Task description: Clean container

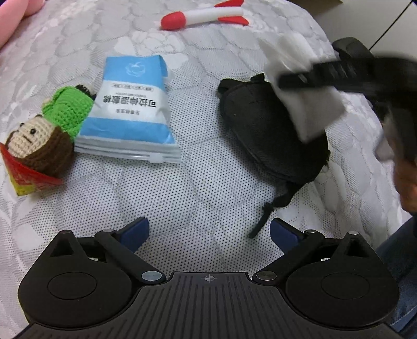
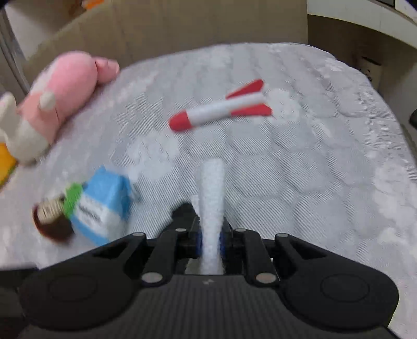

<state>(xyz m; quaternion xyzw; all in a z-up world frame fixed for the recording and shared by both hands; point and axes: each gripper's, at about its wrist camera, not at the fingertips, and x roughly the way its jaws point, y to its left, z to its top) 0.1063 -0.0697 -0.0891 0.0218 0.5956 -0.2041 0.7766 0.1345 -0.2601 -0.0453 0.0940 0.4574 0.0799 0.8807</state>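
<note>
A black fabric pouch [image 1: 260,125] lies on the grey quilted mattress [image 1: 182,187], right of centre in the left wrist view, its zip strap [image 1: 260,221] trailing toward me. My left gripper [image 1: 209,229] hovers open just in front of the pouch with nothing between its blue pads. My right gripper [image 2: 211,234] is shut on a folded white wipe [image 2: 212,187] that sticks out ahead of the jaws. In the left wrist view the wipe [image 1: 312,112] hangs over the pouch's right side, under the right gripper's black finger [image 1: 325,73]. The right wrist view is motion-blurred.
A blue and white wipes pack [image 1: 130,109] and a crochet doll [image 1: 39,140] lie left of the pouch. A red and white toy rocket [image 1: 206,15] rests farther back. A pink plush [image 2: 67,86] sits at the far left, and a cardboard box [image 2: 182,26] stands behind the mattress.
</note>
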